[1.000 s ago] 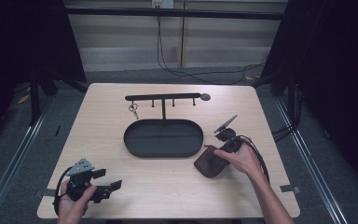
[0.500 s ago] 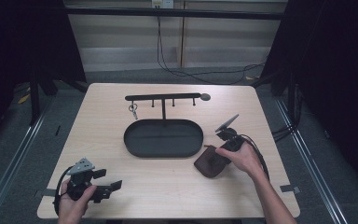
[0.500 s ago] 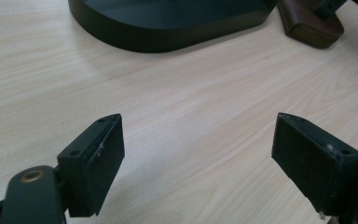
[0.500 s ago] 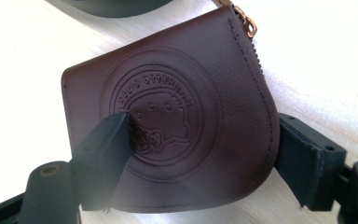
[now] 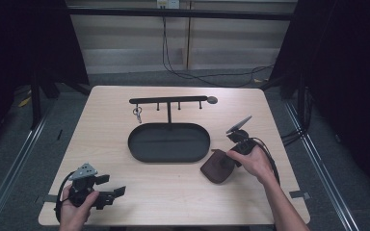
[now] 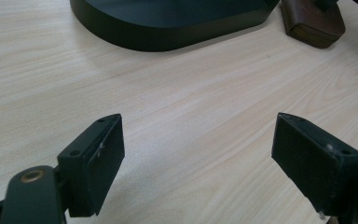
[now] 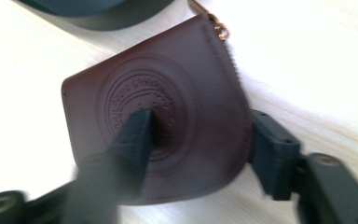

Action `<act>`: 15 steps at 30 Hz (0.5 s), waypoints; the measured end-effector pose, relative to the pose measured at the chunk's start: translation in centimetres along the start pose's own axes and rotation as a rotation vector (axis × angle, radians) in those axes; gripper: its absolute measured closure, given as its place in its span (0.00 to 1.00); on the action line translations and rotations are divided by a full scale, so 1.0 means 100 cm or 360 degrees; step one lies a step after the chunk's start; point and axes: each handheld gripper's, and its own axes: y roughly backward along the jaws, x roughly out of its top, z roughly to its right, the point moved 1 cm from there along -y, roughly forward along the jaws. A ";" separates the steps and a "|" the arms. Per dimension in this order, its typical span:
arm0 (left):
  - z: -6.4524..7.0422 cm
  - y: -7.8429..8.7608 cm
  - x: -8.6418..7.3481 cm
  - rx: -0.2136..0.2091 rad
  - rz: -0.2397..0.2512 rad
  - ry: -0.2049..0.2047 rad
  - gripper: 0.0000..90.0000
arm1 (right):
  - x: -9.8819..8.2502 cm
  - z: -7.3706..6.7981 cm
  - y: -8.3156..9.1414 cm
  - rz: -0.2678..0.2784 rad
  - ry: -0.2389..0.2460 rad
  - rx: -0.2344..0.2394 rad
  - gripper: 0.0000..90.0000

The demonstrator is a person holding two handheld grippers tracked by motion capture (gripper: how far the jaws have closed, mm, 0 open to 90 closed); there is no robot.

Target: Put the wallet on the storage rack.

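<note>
The right hand-held gripper (image 7: 198, 135) straddles the brown pouch (image 7: 168, 112), jaws part-closed around its near-right edge, while the left hand-held gripper (image 6: 198, 158) waits wide open and empty, far to the left.

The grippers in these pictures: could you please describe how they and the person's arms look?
Both are black. The left gripper carries a grey three-cornered plate on top and a black cable looping beside the hand; its tongs end in flat, rectangular black pads with small screw holes. The right gripper has a similar grey plate and a black cable trailing along the forearm. No sleeves cover the forearms.
</note>
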 end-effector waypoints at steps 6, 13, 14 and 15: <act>0.000 0.000 0.000 -0.0007 -0.0002 0.0005 0.19 | 0.002 -0.004 0.010 0.0031 0.0036 -0.0024 0.68; 0.000 -0.001 0.000 -0.0012 -0.0008 0.0009 0.19 | 0.003 -0.005 0.016 0.0049 0.0032 -0.0021 0.74; 0.000 0.000 0.000 -0.0014 -0.0011 0.0007 0.19 | 0.004 -0.006 0.017 0.0049 0.0028 -0.0021 0.75; 0.000 0.000 0.000 -0.0015 -0.0011 0.0008 0.19 | 0.004 -0.007 0.019 0.0055 0.0033 -0.0019 0.77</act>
